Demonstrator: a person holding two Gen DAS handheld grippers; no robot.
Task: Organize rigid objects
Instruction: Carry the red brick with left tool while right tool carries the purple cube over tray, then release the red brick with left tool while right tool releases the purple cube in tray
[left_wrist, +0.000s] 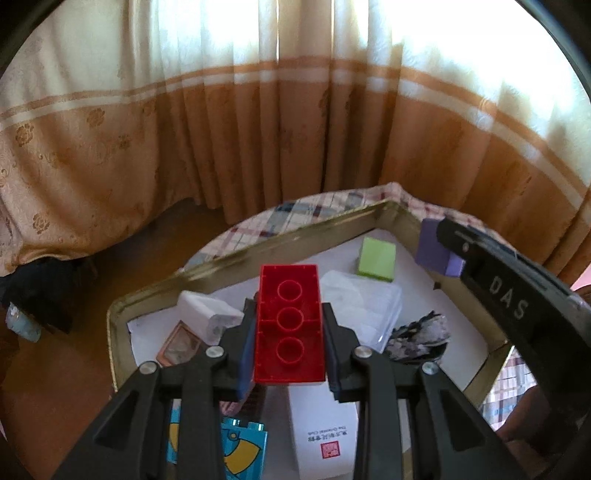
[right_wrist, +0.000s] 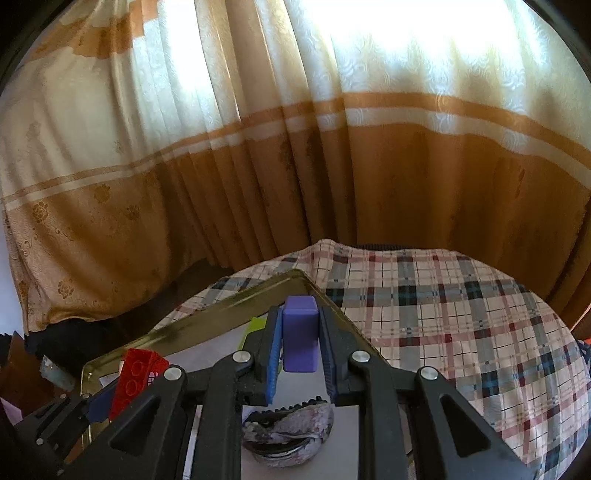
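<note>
Now both my claws are full over the tray (left_wrist: 280, 236).
My left claw (left_wrist: 289, 325) grips a red brick (left_wrist: 289, 325); my right claw (right_wrist: 300, 339) clamps a purple block (right_wrist: 300, 339).

Glossy red plastic brick (left_wrist: 289, 325), matt purple block (right_wrist: 300, 334), shiny metal tray (left_wrist: 280, 240), checked cloth (right_wrist: 461, 314).

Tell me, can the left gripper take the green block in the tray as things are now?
Probably not yet. The left gripper is shut on the red brick, so its jaws are full. The green block itself lies uncovered in the tray.
</note>
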